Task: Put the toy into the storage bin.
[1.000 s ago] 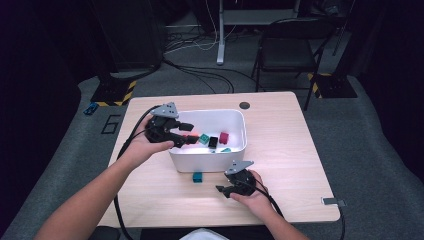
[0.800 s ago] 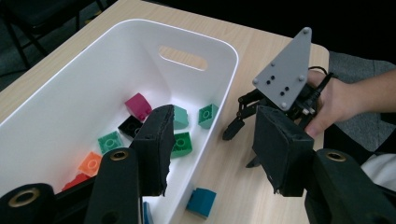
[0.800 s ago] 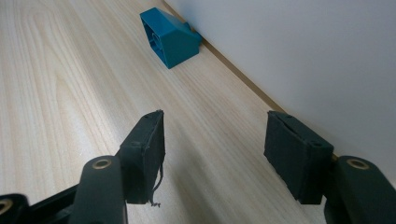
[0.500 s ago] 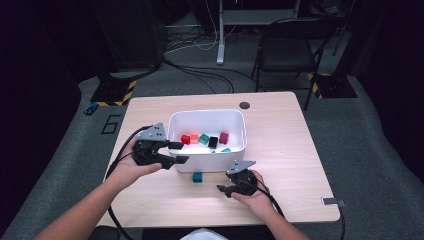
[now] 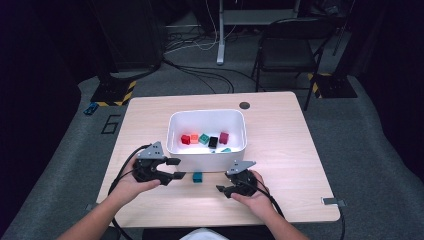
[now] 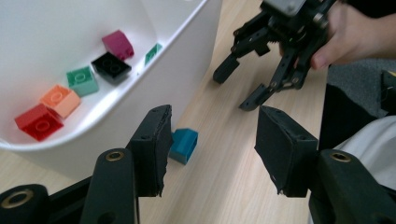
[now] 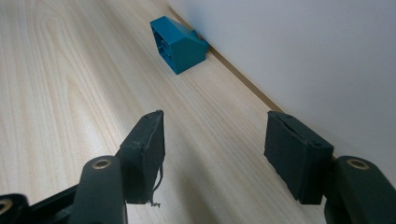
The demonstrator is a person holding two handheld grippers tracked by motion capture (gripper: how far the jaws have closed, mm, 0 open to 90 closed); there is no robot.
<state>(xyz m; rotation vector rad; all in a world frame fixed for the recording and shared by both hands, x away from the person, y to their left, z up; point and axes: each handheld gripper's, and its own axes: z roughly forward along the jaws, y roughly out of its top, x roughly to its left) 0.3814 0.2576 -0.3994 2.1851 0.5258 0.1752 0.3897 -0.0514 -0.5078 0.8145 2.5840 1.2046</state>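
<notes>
blocks sit in two places: five or six lie in the white bin (image 5: 206, 150), and one teal block (image 5: 197, 177) lies on the table (image 5: 280, 150), just beside the bin's near wall.

change over the last second: the left gripper (image 5: 174, 168) was over the bin's left rim; it has since withdrawn and come down to table level at the bin's near left corner. its jaws stand wide apart and hold nothing. judged from this, a drop into the bin is complete and the hand is returning for the next piece.

the left gripper view places the teal block (image 6: 183, 145) just beyond the left jaw, touching or nearly touching the bin (image 6: 140, 88) wall. red, orange, green, black and maroon blocks lie inside.

the right gripper (image 5: 222, 187) has stayed on the table near the bin's near right corner, jaws wide apart, empty. its own view (image 7: 211, 151) looks along the wall toward the teal block (image 7: 179, 43), which lies tilted.

remaining work, by judgement: one block. both grippers flank it; the left is nearer. wall clearance is tight, so a jaw may strike the bin.
</notes>
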